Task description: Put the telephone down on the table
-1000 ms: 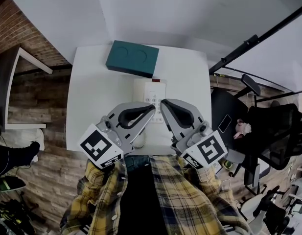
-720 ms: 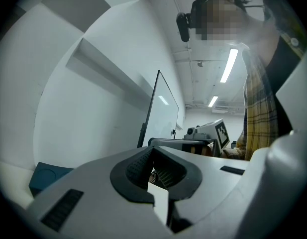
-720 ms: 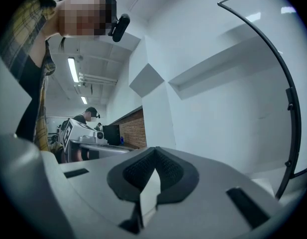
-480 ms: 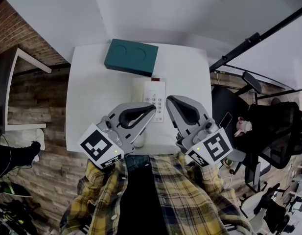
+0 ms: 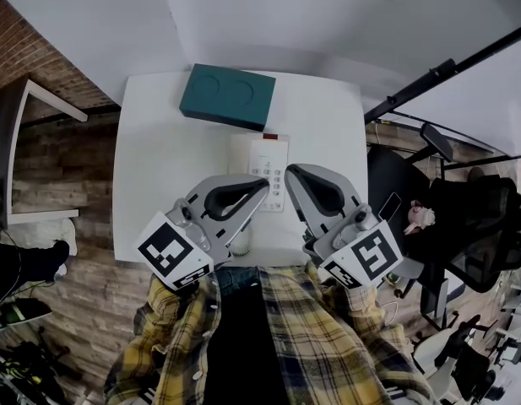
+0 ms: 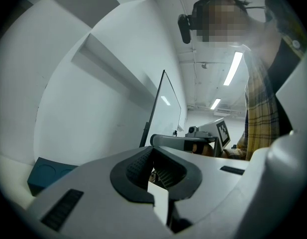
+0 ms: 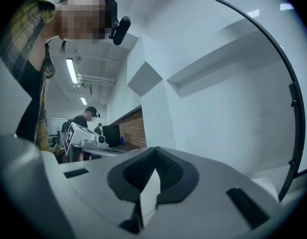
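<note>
The telephone [image 5: 268, 155], lying on the table [image 5: 159, 167] at frame centre, is probably light, rigid, slippery plastic, best gripped across its narrow sides; left gripper [image 5: 259, 189] and right gripper [image 5: 290, 175] are closed, empty.

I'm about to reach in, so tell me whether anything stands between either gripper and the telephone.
Nothing visible does. The telephone lies on the table right at the tips of the left gripper and the right gripper, both shut and empty. The teal box sits beyond it, at the far edge.
</note>
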Action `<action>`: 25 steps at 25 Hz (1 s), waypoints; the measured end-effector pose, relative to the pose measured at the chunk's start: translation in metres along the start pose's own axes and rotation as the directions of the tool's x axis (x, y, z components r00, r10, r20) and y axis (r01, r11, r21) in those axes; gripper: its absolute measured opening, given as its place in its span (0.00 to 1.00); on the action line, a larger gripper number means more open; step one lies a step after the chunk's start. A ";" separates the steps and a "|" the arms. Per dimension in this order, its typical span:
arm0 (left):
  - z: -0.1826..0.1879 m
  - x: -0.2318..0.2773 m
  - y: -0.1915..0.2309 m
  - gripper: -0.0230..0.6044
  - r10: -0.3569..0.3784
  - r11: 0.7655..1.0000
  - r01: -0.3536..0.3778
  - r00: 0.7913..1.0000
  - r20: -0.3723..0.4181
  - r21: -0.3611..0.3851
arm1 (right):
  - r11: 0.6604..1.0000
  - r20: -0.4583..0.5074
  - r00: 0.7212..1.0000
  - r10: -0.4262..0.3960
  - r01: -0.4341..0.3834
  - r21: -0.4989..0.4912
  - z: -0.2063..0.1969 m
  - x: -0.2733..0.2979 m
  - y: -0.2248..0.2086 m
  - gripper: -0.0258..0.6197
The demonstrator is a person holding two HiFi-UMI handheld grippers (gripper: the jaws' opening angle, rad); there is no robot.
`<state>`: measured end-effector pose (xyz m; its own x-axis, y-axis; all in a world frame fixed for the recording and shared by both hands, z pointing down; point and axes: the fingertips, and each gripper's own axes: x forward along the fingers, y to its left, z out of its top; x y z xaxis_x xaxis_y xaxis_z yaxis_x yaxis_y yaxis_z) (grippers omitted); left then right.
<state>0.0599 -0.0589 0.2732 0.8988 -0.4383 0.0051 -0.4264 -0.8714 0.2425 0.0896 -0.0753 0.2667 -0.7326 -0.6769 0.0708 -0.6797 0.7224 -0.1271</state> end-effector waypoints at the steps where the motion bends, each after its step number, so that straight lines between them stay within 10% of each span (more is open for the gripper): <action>1: 0.000 0.000 0.001 0.06 0.001 1.000 -0.001 1.000 0.001 -0.002 | 1.000 0.000 1.000 0.000 0.000 0.000 0.000 0.001 0.000 0.08; 25: -0.002 -0.004 0.012 0.06 -0.008 1.000 0.008 1.000 0.002 -0.013 | 1.000 -0.053 0.999 0.004 -0.004 0.001 -0.016 0.012 0.004 0.08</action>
<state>0.0511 -0.0668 0.2776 0.9021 -0.4314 0.0012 -0.4174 -0.8721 0.2552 0.0771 -0.0785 0.2824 -0.7359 -0.6658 0.1228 -0.6771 0.7247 -0.1279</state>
